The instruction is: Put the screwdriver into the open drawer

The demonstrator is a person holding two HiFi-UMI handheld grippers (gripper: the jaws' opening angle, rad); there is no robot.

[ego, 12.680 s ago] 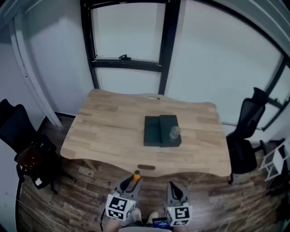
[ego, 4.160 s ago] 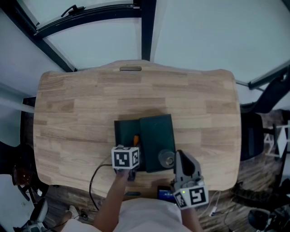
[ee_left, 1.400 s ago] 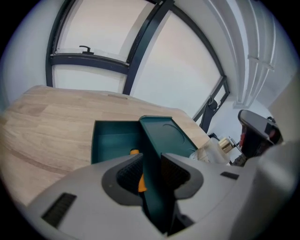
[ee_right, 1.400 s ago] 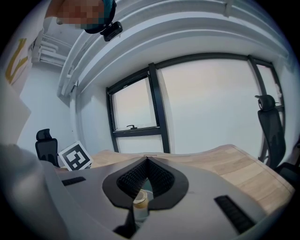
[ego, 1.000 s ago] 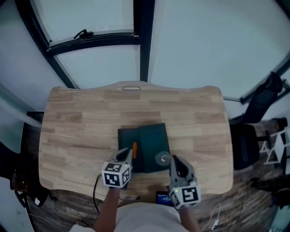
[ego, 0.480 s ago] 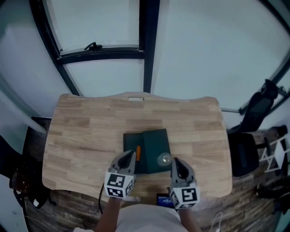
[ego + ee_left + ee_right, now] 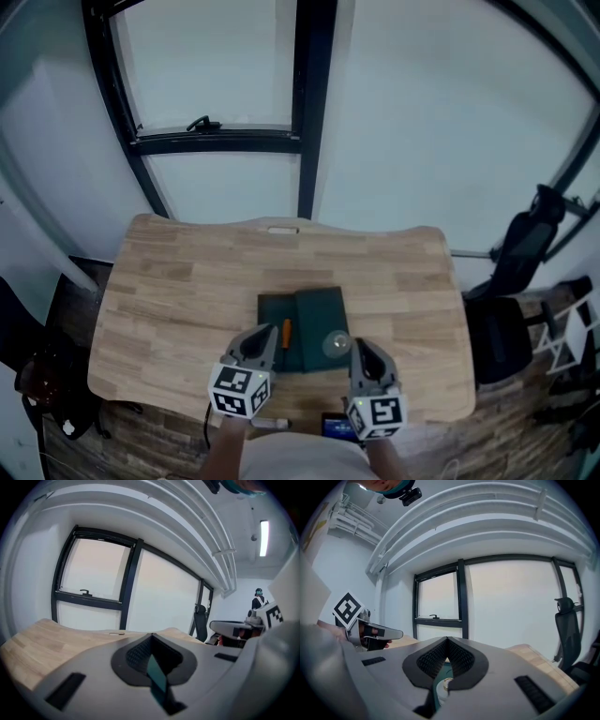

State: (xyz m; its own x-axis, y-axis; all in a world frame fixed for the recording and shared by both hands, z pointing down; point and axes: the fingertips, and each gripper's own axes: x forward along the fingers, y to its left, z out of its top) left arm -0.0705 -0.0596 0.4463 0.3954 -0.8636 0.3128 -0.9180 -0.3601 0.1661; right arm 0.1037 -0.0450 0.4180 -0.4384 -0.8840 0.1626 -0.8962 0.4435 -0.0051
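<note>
Head view: the orange-handled screwdriver (image 7: 286, 331) lies in the open drawer (image 7: 271, 323) of the dark green box (image 7: 321, 307) on the pale wooden table (image 7: 187, 281) — my left gripper (image 7: 265, 336) and right gripper (image 7: 362, 349) hover nearby, jaws pressed together, holding nothing.

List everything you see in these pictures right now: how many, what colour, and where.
table: one, light wood, centre.
drawer box: one, dark green, mid-table, drawer open on its left side.
screwdriver: one, orange handle, lying in the open drawer.
clear round object: one, transparent, on the box's near right part.
window frame: one, black, behind the table.
office chair: one, black, right of the table.
left gripper: one, grey, shut and empty, near the drawer.
right gripper: one, grey, shut and empty, beside the clear object.
</note>
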